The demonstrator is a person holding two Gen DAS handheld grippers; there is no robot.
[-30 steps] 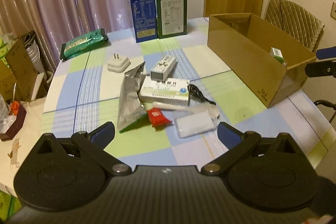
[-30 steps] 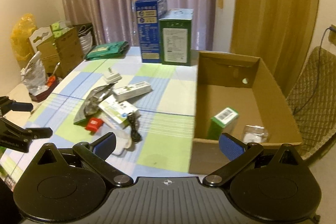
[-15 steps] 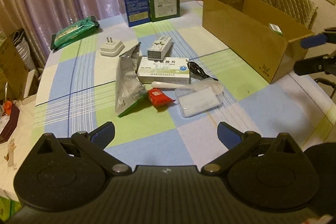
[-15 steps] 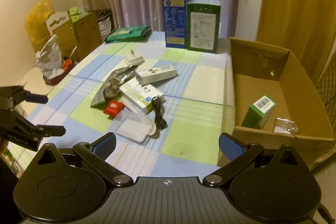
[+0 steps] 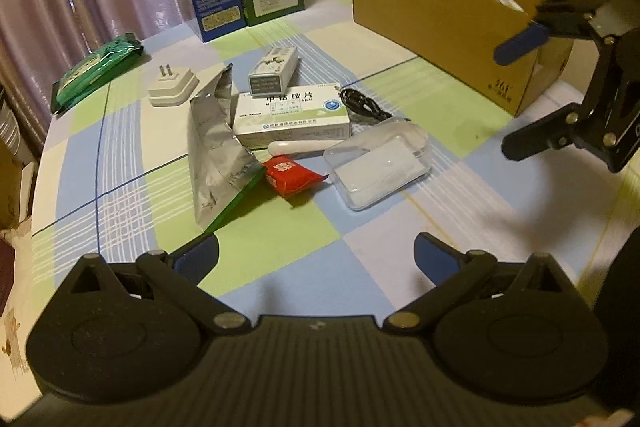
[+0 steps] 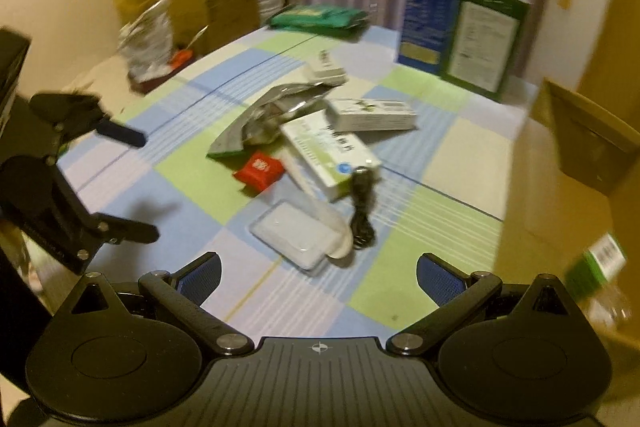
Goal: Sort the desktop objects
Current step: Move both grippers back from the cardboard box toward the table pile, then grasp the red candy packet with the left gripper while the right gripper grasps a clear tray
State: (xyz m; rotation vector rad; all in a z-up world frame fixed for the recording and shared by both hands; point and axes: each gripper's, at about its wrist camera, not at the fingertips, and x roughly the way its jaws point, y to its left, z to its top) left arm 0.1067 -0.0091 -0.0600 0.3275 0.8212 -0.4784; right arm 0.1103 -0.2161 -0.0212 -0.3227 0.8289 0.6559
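We see a big table with a blue and green checked cloth. On its right side sits a long brown cardboard box, open on top. In the right wrist view a small green box lies inside it, so we think some sorting is done and more things wait.

The pile is in the middle of the table. There is a silver foil bag, a white medicine box, a clear plastic case, a black cable and a little red packet. They touch or lie on each other.

Both claws are wide open and hold nothing. Our left gripper hangs over the near part of the table, facing the pile. Our right gripper is near the clear plastic case.

We think we are reaching for the next thing. The clear plastic case is nearest and partly free, but a white stick lies on its far edge. The cloth in front of the pile is bare, so there is room to come in low.
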